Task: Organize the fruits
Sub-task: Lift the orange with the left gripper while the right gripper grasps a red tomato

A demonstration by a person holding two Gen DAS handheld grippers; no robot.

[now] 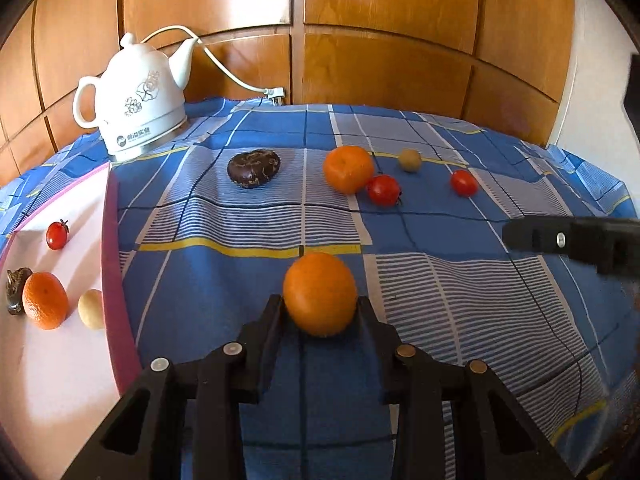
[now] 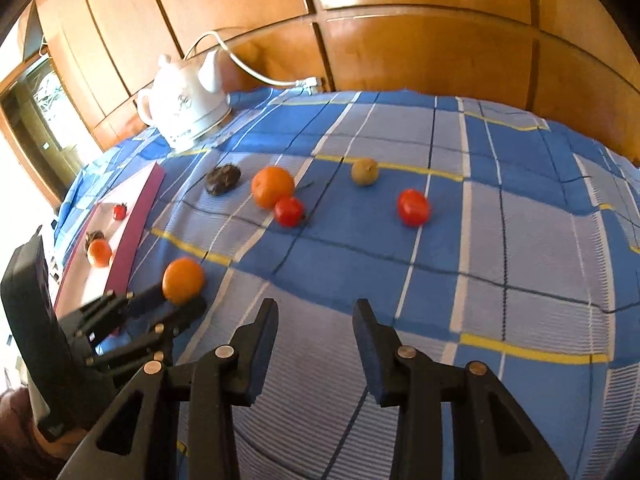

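My left gripper (image 1: pixel 321 307) is shut on an orange (image 1: pixel 320 294), low over the blue checked cloth just right of the pink-rimmed tray (image 1: pixel 114 264). The right wrist view shows that orange (image 2: pixel 183 280) at the left gripper's (image 2: pixel 180 299) tips. The tray holds a cherry tomato (image 1: pixel 57 235), an orange (image 1: pixel 45 300), a pale small fruit (image 1: pixel 91 309) and a brown piece (image 1: pixel 17 290). Farther back on the cloth lie a dark brown fruit (image 1: pixel 254 168), another orange (image 1: pixel 348 168), two tomatoes (image 1: pixel 384 190) (image 1: pixel 464 183) and a tan fruit (image 1: pixel 410 160). My right gripper (image 2: pixel 316 316) is open and holds nothing.
A white electric kettle (image 1: pixel 136 96) with its cord stands at the back left corner of the cloth, behind the tray. Wooden panels close off the back. One black finger of the right gripper (image 1: pixel 532 236) reaches in from the right edge of the left wrist view.
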